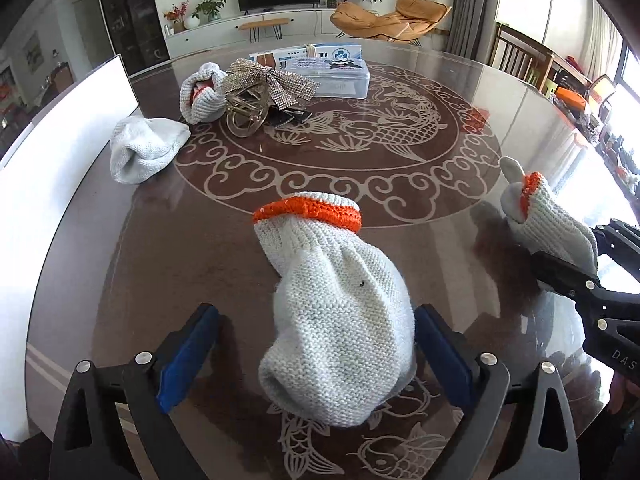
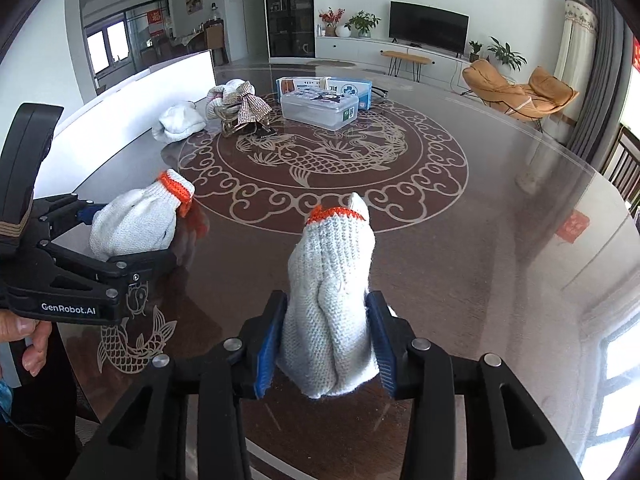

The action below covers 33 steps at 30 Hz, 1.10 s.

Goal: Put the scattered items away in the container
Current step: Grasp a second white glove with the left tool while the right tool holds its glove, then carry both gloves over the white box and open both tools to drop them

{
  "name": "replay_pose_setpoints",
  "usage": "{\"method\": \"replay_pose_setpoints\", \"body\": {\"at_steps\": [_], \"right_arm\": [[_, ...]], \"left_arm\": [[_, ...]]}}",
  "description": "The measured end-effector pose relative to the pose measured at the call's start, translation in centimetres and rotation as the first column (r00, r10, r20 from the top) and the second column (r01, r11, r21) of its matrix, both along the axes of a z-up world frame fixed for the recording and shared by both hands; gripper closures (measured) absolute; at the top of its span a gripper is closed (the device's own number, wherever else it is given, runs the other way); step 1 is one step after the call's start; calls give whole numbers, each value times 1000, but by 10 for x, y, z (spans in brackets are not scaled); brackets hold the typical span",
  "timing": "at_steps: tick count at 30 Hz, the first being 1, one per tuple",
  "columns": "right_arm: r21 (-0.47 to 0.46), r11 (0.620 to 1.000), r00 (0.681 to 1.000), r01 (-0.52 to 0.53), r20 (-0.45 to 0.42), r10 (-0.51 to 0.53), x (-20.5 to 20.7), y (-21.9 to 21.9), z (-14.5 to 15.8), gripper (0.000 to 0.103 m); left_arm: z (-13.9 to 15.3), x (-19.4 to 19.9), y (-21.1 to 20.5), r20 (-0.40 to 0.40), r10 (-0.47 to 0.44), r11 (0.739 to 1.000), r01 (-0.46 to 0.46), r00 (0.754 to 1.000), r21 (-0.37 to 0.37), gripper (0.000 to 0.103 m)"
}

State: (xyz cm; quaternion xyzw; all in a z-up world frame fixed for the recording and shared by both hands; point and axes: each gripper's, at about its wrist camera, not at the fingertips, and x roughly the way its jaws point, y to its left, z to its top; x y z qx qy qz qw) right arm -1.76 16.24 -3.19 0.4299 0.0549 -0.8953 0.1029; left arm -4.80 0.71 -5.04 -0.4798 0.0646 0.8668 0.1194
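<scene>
Container, a clear lidded plastic box, sits at the far side of the round glass-topped bench, on the fish-and-cloud pattern, with printed cartons just behind it. Left of it a cluster: a plain white knit glove near the white board at the bench edge, another bunched glove touching a sparkly bow piece with a gold ring-shaped fitting below it. Left gripper: blue-padded fingers spread wide, a white knit glove with orange cuff lying between them on the glass, left pad clear of it, right pad just beside the knit; whether that pad touches it cannot be told. Right gripper: fingers against both sides of a second orange-cuffed glove, cuff pointing away toward the container; the glove stands upright between the pads, held. A hand shows at the left gripper's handle.
</scene>
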Motion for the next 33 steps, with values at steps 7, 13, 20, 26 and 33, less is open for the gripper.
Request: {"method": "replay_pose_setpoints", "body": {"at_steps": [7,13,20,26,33], "right_arm": [[24,1000,999,-17,29,16,-15,4,-8,45],[29,999,1000,-21,12,20,-16,4,-10,37],[22,999,999,-28,16,28,-21,18,0,37],[-16,1000,999,1,50,0,-19,28,-4,72],[-171,985,999,14,52,-5,6,14,14,73]], "left_arm": [[-4,-5,-3,-25,17,1000,-17,1000,1,0],[-4,-9,-1,-28,12,1000,-12,1000,2,0],[-4,-12,0,-29,35,999,-34,999,4,0],[1,-8,-5,-52,41,999,-40,998,20,29],[10,5,-30,7,28,973,-29,1000,231,73]]}}
